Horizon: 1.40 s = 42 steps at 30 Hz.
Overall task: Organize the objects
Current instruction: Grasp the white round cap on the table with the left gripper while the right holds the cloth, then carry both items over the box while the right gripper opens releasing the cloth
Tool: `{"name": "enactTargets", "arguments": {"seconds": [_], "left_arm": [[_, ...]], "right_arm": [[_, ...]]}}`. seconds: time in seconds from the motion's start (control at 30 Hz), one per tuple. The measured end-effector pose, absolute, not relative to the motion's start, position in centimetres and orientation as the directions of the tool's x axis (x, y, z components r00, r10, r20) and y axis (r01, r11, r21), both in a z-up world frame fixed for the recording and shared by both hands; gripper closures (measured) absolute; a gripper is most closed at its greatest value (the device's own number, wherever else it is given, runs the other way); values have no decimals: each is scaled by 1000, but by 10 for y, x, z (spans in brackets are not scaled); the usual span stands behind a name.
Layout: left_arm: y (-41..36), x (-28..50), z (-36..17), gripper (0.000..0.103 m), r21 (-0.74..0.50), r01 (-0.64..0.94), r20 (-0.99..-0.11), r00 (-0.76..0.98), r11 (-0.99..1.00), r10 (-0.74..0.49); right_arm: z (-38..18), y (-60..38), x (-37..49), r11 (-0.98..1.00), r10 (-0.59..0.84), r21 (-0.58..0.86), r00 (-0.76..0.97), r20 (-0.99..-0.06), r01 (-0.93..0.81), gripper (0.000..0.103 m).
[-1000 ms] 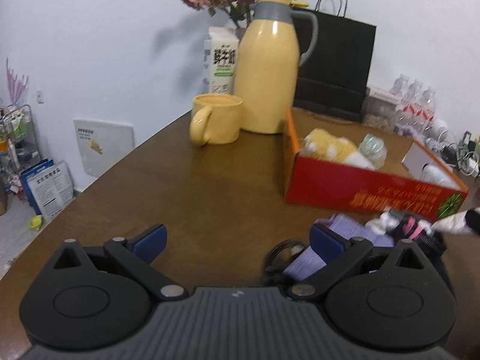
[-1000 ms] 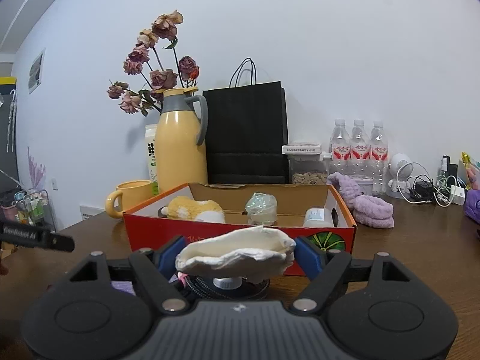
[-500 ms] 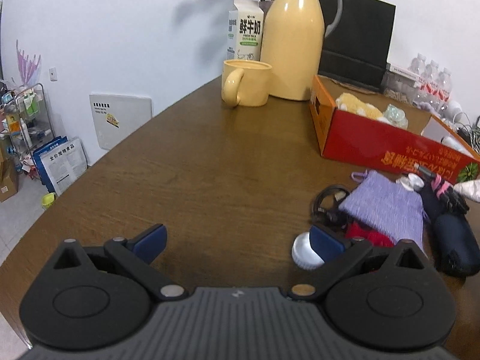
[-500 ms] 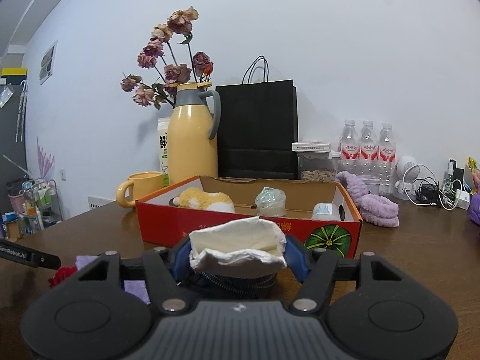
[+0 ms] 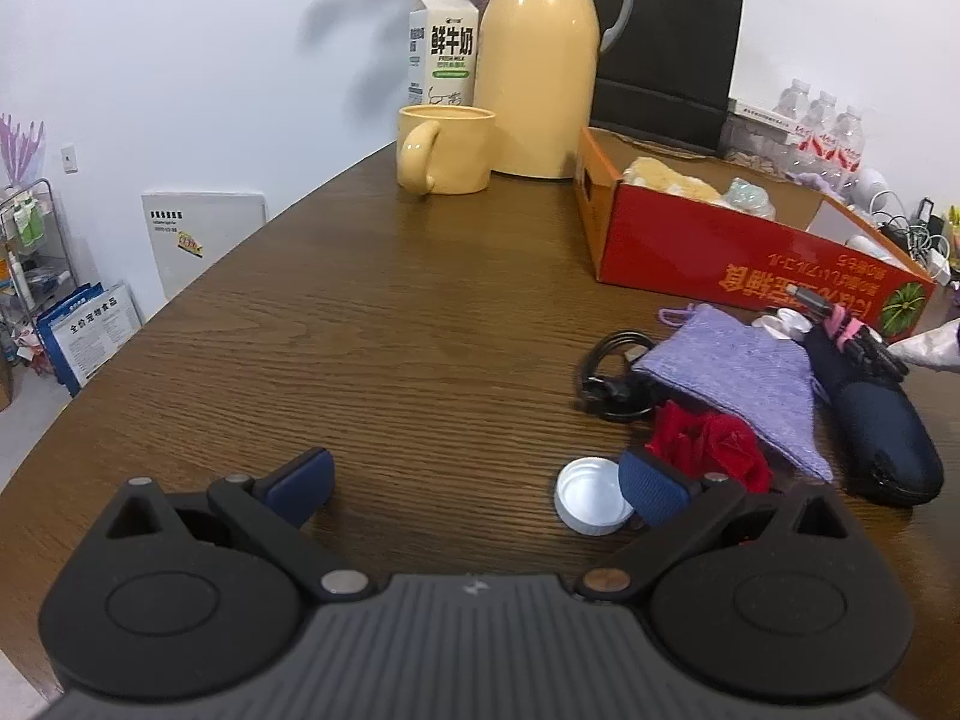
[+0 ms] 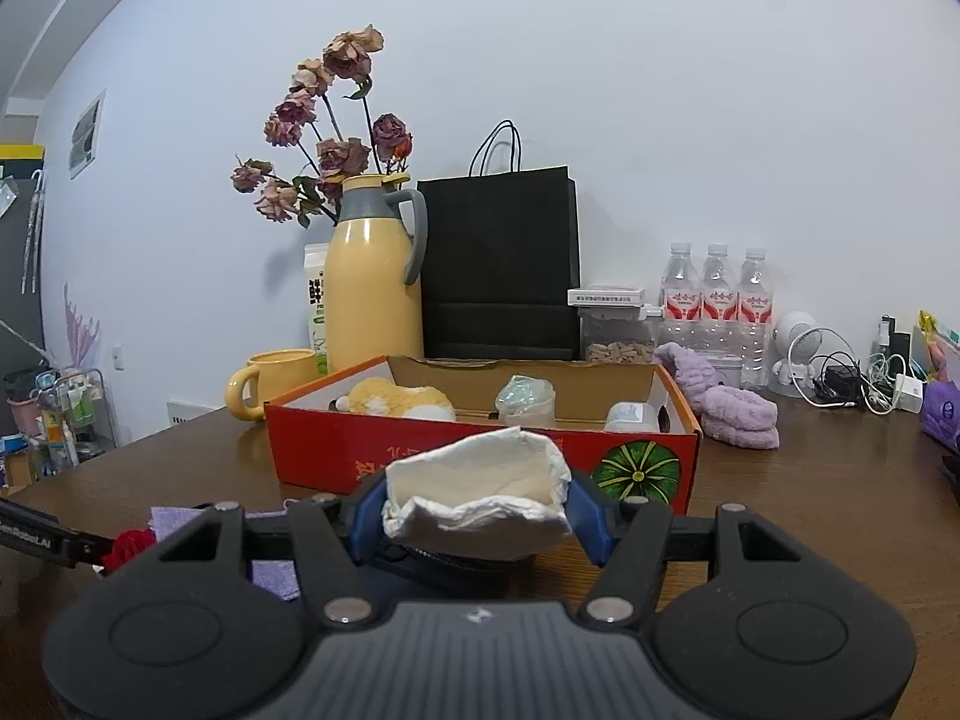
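Observation:
My right gripper point(image 6: 477, 513) is shut on a crumpled white tissue point(image 6: 477, 495), held above the table in front of the red cardboard box point(image 6: 480, 462). The box holds a yellow plush toy point(image 6: 399, 399), a wrapped cup point(image 6: 525, 399) and a small white jar point(image 6: 627, 417). My left gripper point(image 5: 477, 483) is open and empty, low over the wooden table point(image 5: 360, 330). Its right finger is next to a white lid point(image 5: 591, 495). Beside it lie a red fabric flower point(image 5: 708, 444), a purple pouch point(image 5: 744, 372), a black cable point(image 5: 609, 378) and a dark blue case point(image 5: 879, 426).
A yellow mug point(image 5: 447, 147), a yellow thermos point(image 5: 540, 60), a milk carton point(image 5: 444, 48) and a black paper bag point(image 5: 666, 54) stand behind the box. Water bottles point(image 6: 717, 294), a purple headband point(image 6: 720, 408) and chargers point(image 6: 852, 378) are at the right. The table edge curves on the left.
My right gripper has closed tighter on the tissue, squeezing it narrower. My left gripper has pulled back from the pile, so the white lid and red flower show.

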<state>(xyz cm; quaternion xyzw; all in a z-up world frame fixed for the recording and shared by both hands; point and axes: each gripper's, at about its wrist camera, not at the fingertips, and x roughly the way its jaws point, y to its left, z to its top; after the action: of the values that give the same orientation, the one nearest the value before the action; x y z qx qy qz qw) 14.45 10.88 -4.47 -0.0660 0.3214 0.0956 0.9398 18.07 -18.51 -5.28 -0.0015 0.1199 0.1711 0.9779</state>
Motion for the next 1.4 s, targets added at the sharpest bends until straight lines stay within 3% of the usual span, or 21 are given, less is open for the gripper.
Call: {"name": "enactTargets", "arguments": {"seconds": [0.1,0.2,0.27,0.3,0.37,0.4,0.67,0.97,1.13,1.4], "left_arm": [[107,143,-45,0,-61,-212,-608,782,975,133],[104,143,-47,16,-60,-197,-600,791,979,123],[97,141,-46,47,-41,-184,-585,801,982,126],[95,141,-46,57,-39,-174,-579,807,984,119],[91,140,-46,92,-52,-149,-572,815,987,92],[90,139,-46,94,-63,-138,-571,817,988,78],[89,136,-43,97,-76,-161,-544,834,984,95],[87,146,-7,98,-74,-154,-447,888,985,105],[71,173,25,98,-71,-114,-366,927,991,80],[38,250,54,98,-99,-51,-336,942,994,15]], "right_arm": [[-53,-185,181,941,335,38,913,-235,-335,42],[-53,-185,181,941,334,38,913,-235,-335,42],[-53,-185,181,941,334,38,913,-235,-335,42],[-53,-185,181,941,335,38,913,-235,-336,42],[-53,-185,181,941,334,38,913,-235,-335,42],[-53,-185,181,941,334,38,913,-235,-335,42],[-52,-186,179,939,341,40,914,-218,-340,42],[-35,-186,181,928,371,41,914,-166,-369,42],[-15,-180,198,922,385,16,916,-110,-386,42],[8,-164,257,925,379,-11,923,-74,-381,42]]}}
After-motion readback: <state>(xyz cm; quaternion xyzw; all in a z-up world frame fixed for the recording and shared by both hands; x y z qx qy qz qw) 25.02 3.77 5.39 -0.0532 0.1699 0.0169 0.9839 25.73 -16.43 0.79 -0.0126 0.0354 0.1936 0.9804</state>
